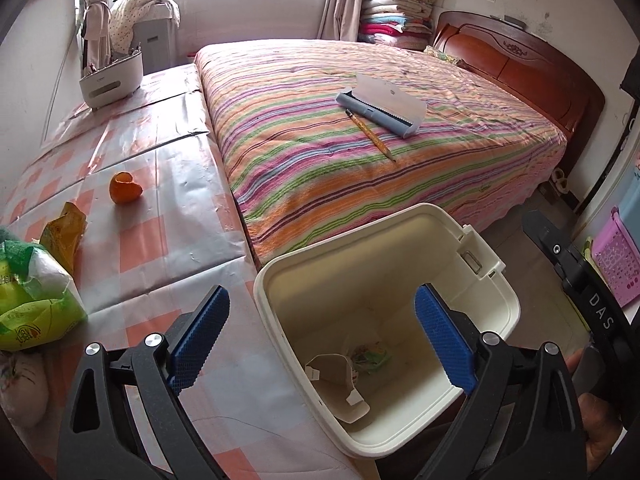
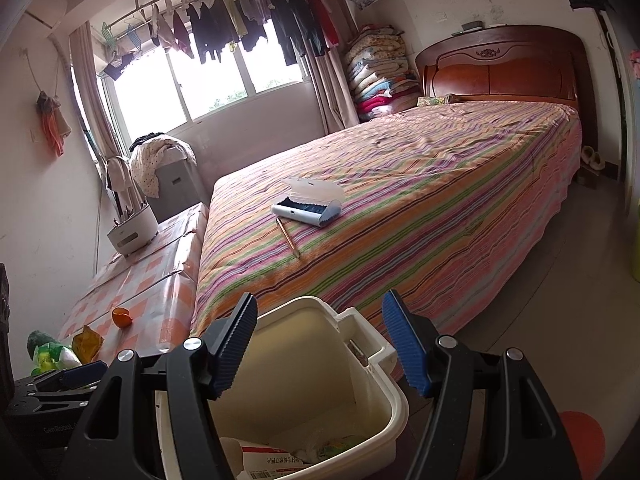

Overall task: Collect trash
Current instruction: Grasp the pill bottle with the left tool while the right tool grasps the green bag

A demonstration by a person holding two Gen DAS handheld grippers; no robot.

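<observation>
My left gripper (image 1: pixel 320 300) hangs open and empty over a cream trash bin (image 1: pixel 372 264). A torn white carton (image 1: pixel 336 384) and a crumpled wrapper (image 1: pixel 370 354) lie on the bin's floor. On the checkered table to the left sit an orange peel (image 1: pixel 125 188) and a yellow wrapper (image 1: pixel 64 236). My right gripper (image 2: pixel 320 308) is open above the bin (image 2: pixel 304 360), its pads clear of the rim. Its black body (image 1: pixel 568 264) shows to the right of the bin. The peel (image 2: pixel 122 317) and yellow wrapper (image 2: pixel 87 342) also appear at the right wrist view's lower left.
A green tissue pack (image 1: pixel 32 300) lies at the table's near left. A white utensil holder (image 1: pixel 112 76) stands at the far end. The striped bed (image 1: pixel 360 152) carries an open pencil case (image 1: pixel 380 108) and a pencil (image 1: pixel 370 134). A pink basket (image 1: pixel 616 264) is at the right.
</observation>
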